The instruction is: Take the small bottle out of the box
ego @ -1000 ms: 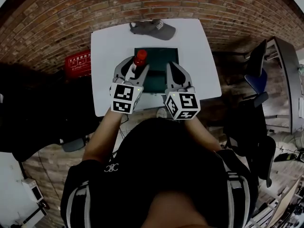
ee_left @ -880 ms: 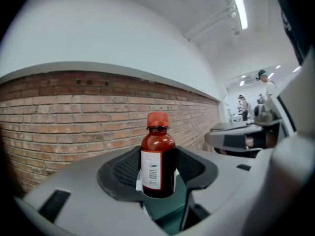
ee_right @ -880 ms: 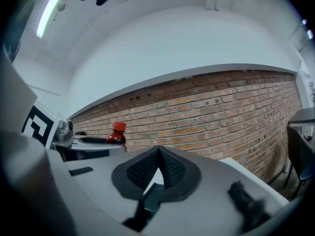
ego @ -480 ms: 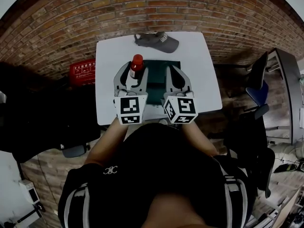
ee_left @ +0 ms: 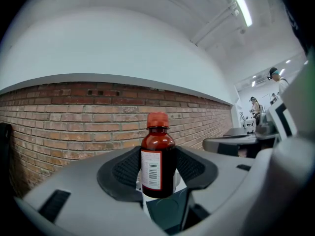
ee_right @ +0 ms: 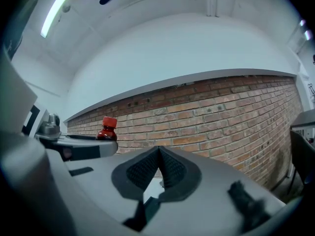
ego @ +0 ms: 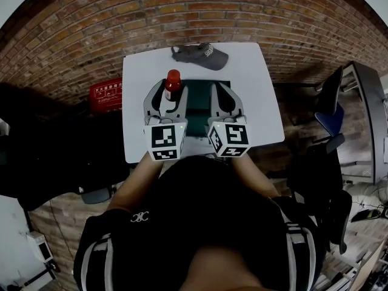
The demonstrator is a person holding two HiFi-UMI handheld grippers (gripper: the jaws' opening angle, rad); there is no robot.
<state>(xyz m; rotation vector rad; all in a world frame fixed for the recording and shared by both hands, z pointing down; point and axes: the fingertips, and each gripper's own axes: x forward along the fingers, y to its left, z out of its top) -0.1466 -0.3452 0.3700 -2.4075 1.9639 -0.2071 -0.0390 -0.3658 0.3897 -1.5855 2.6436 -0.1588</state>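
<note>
A small brown bottle with a red cap and a white label stands upright between the jaws of my left gripper, which is shut on it and holds it in the air. In the left gripper view the bottle fills the gap between the black pads. The dark green box lies on the white table below and between both grippers. My right gripper hovers over the box's right side, shut, with nothing in it; its pads meet. The bottle shows at the left of the right gripper view.
A grey cap lies at the table's far edge. A red box sits on the floor to the left of the table. A brick wall runs behind. A dark chair stands to the right.
Over the last second my left gripper has carried the bottle up and to the left, off the box. In the last half second both grippers have barely moved.
</note>
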